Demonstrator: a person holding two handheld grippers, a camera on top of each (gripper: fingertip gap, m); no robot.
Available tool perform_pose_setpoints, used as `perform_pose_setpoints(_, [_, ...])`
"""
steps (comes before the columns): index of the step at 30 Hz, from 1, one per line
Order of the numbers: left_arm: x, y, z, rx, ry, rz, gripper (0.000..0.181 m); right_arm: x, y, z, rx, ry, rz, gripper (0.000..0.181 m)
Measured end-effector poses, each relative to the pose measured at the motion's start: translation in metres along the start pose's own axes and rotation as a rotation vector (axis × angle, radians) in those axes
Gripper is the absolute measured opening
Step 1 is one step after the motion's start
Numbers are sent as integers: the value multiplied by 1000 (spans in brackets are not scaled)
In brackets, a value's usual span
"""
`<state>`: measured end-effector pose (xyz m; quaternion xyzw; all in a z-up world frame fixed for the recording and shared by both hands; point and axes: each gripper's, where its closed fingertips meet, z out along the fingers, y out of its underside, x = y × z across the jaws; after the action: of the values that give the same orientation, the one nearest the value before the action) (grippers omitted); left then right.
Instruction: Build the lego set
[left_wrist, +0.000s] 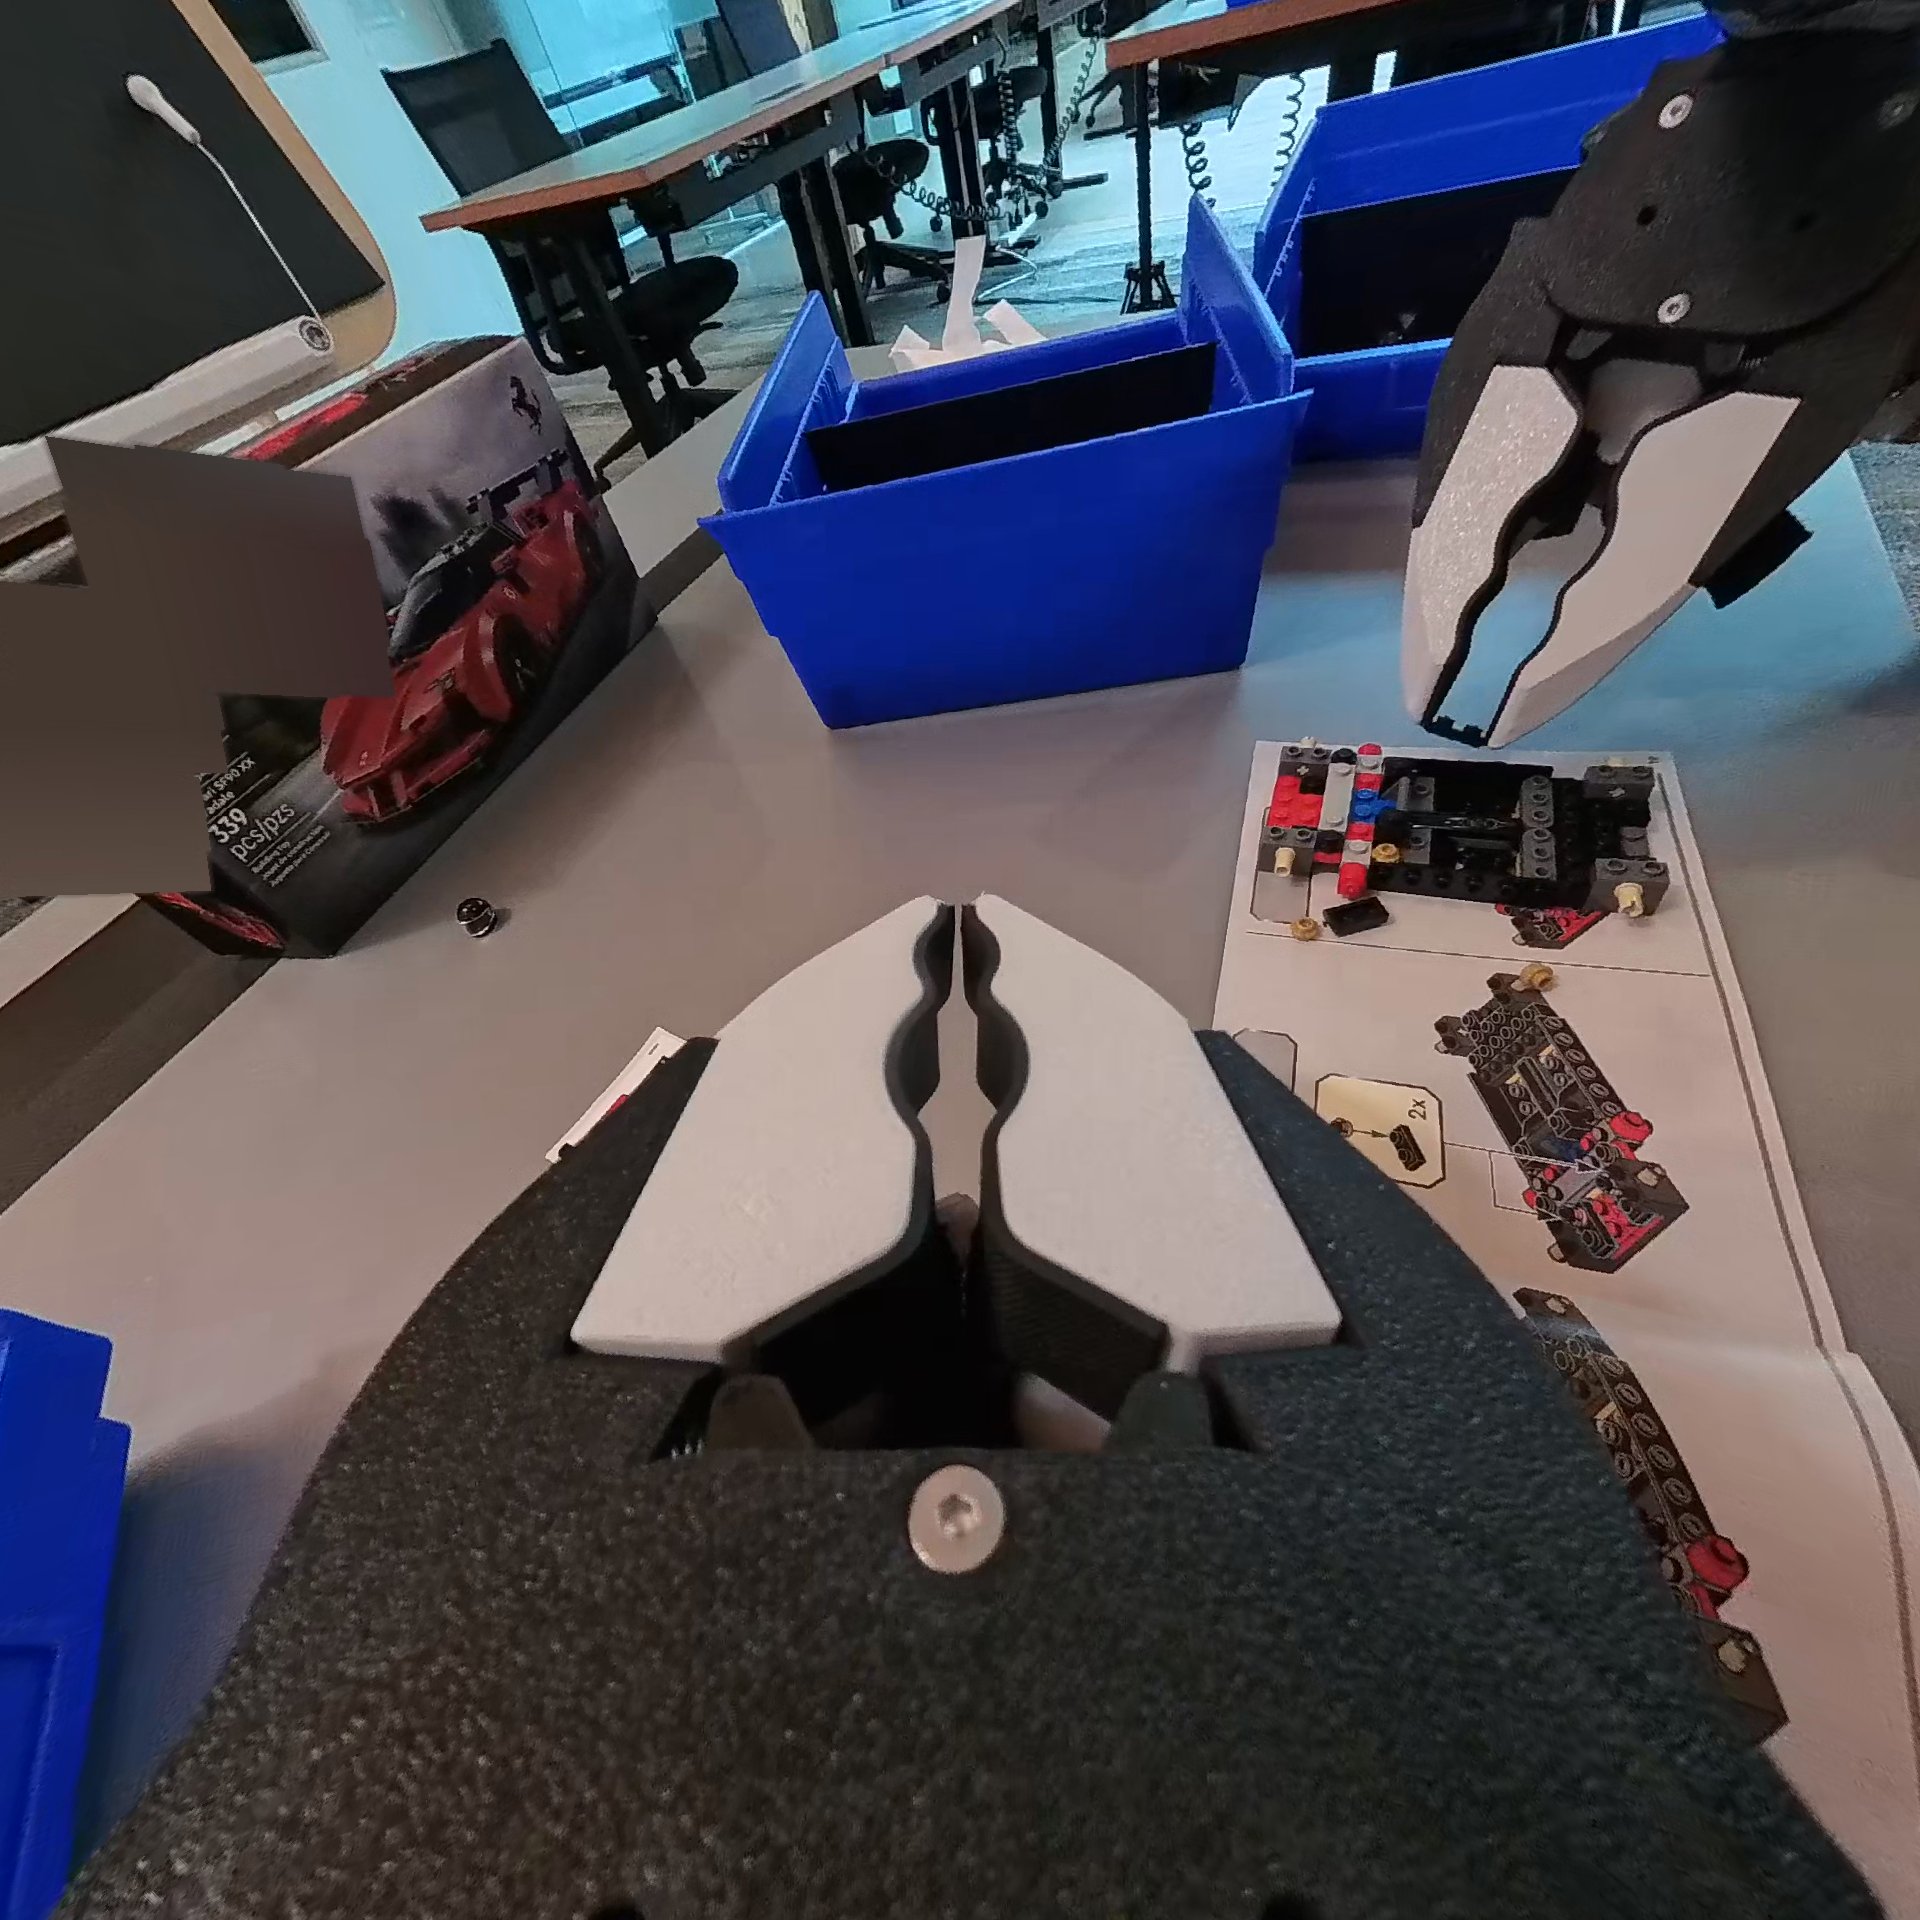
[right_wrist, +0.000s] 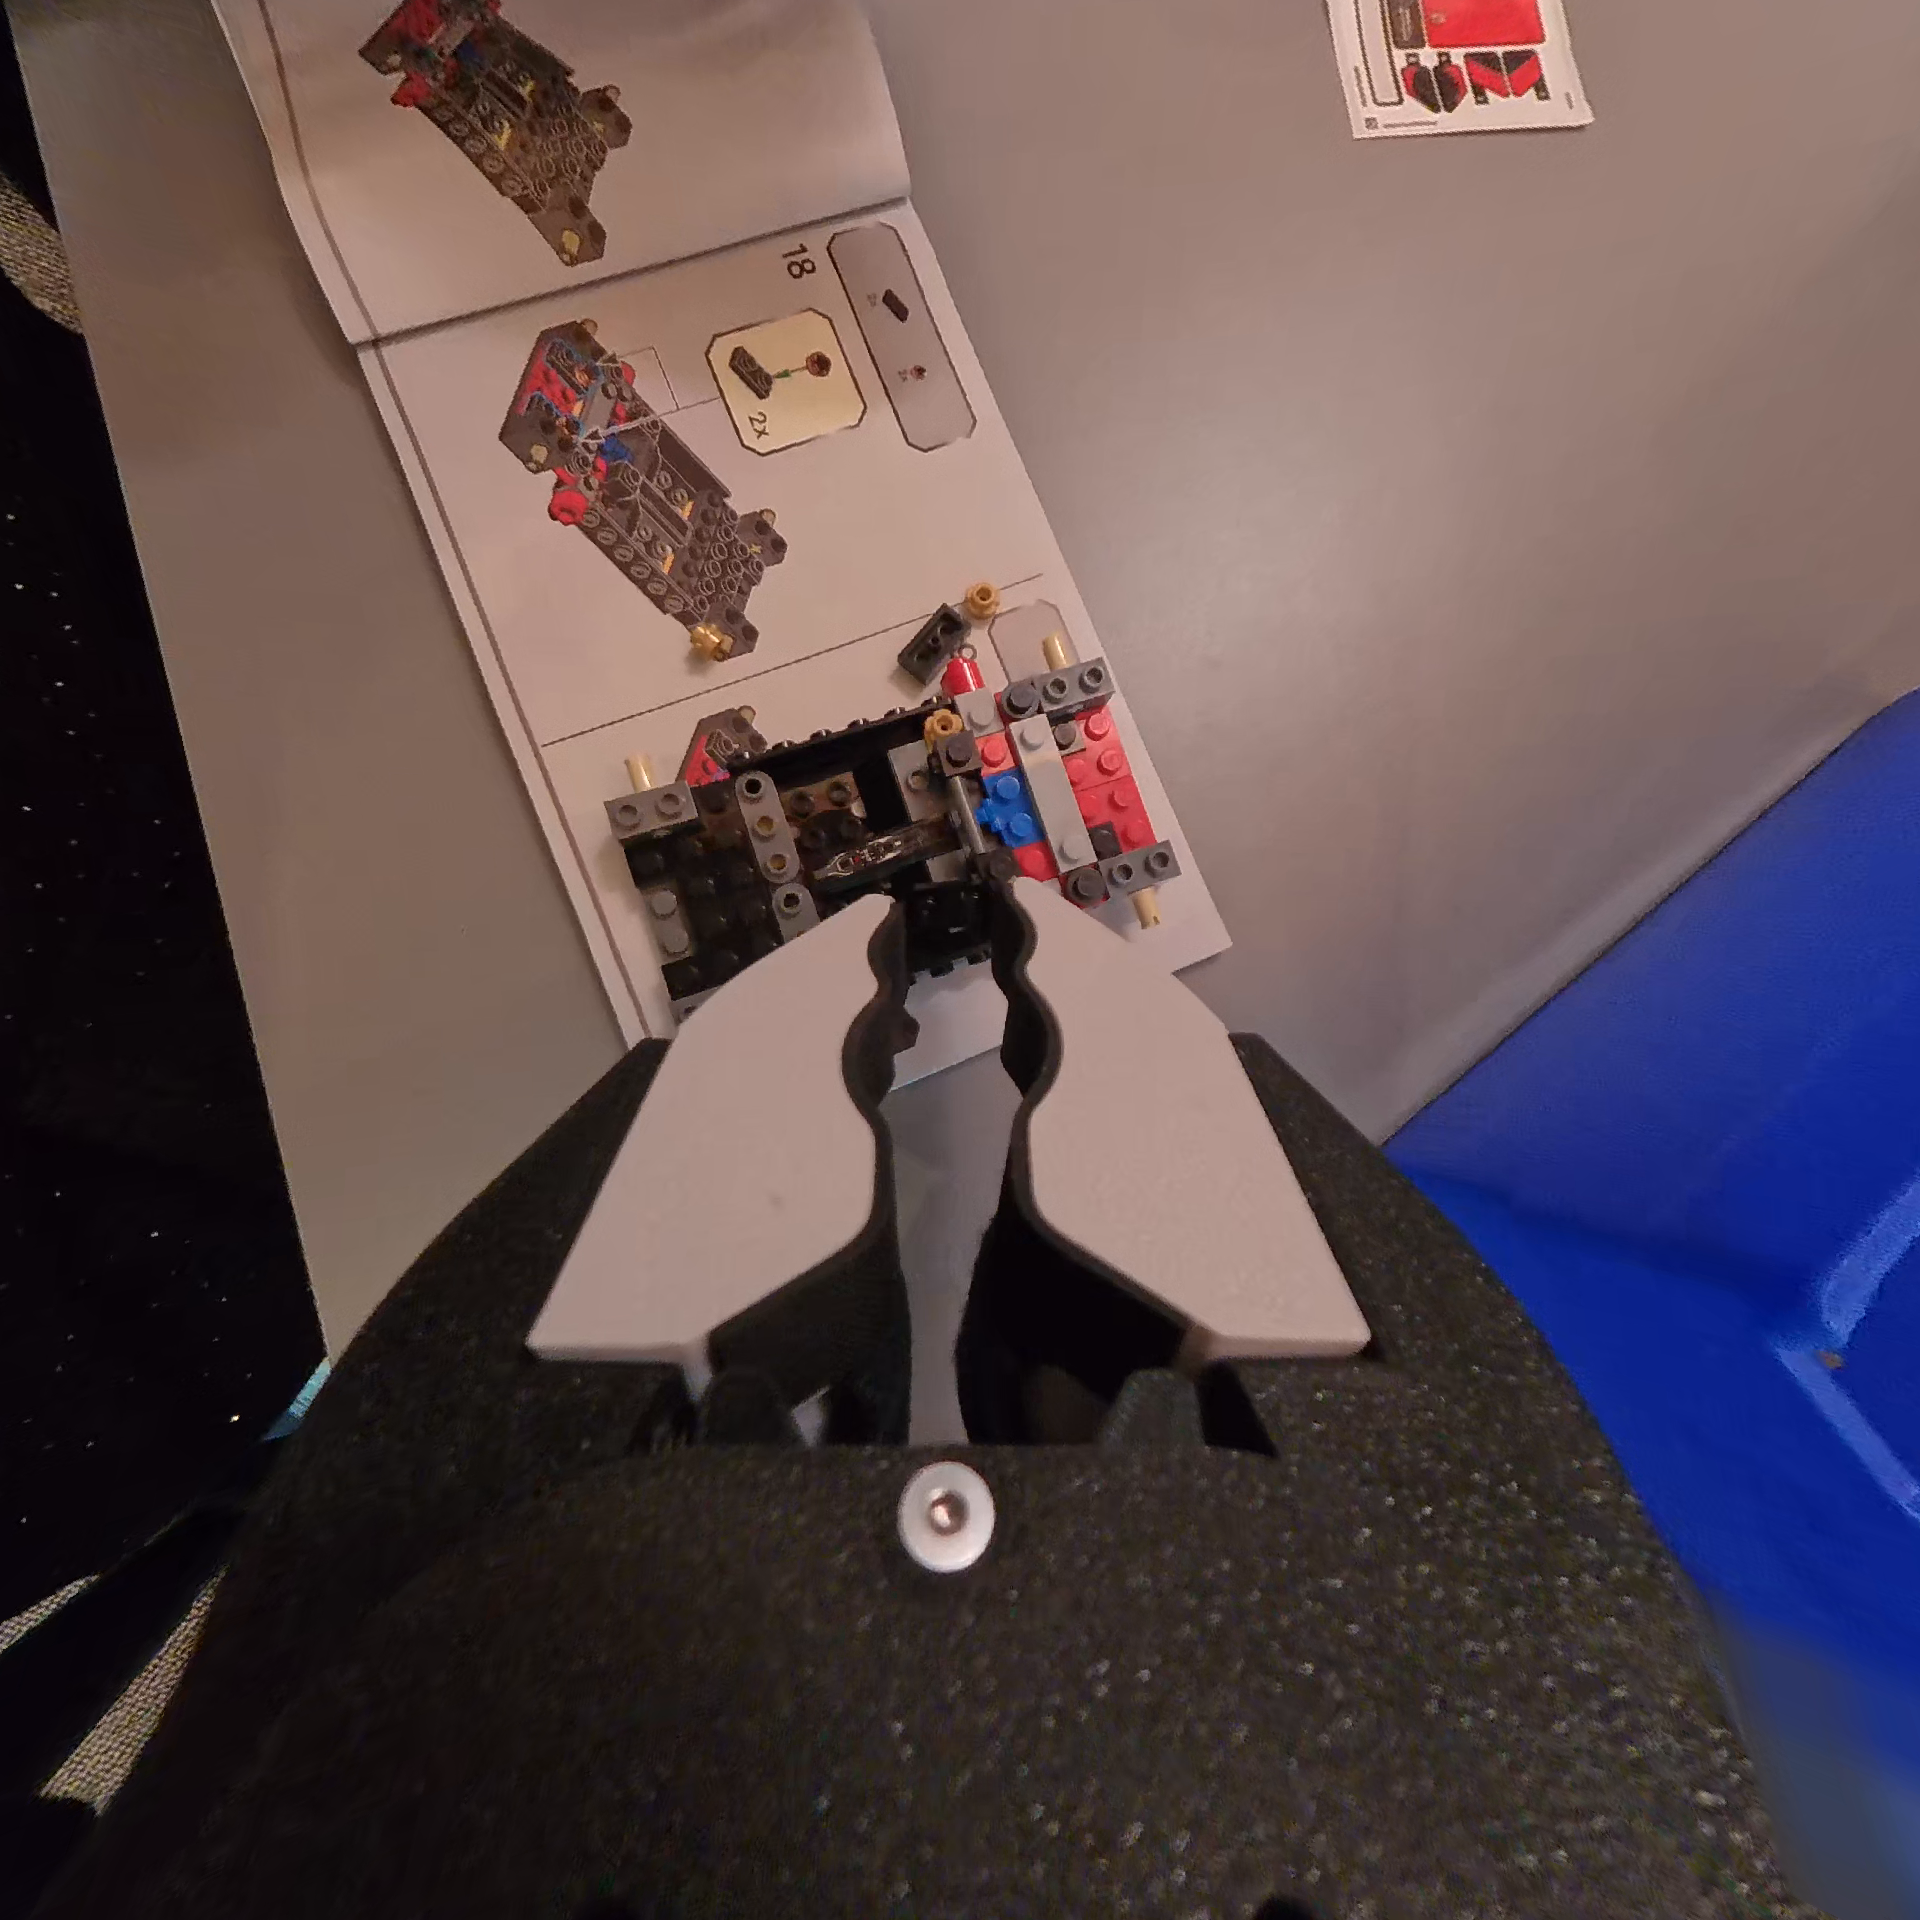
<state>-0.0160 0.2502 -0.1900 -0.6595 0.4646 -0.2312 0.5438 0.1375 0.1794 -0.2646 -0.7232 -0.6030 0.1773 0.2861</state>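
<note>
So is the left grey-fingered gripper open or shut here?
Shut. The left gripper has its grey fingertips meeting, nothing between them, above the grey table.

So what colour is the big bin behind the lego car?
Blue. The bin shows best in the left wrist view, standing on the table behind the car.

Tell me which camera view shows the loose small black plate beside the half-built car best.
The left wrist view. There the black plate lies unobstructed on the instruction booklet, just in front of the half-built car. The right wrist view shows the plate too, smaller and farther off, beyond the car.
</note>
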Motion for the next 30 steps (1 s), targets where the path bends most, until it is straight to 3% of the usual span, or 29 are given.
perform_pose_setpoints(21, [7, 5, 1, -45, 34, 18, 2, 0, -13, -1, 19, -34, -3, 16])
perform_pose_setpoints(26, [20, -2, 5, -16, 102, -27, 3, 22, -30, 4, -47, -26, -12, 16])
perform_pose_setpoints(30, [36, 4, 17, -61, 178, -19, 3, 34, -27, 19, -221, -62, -38, 16])
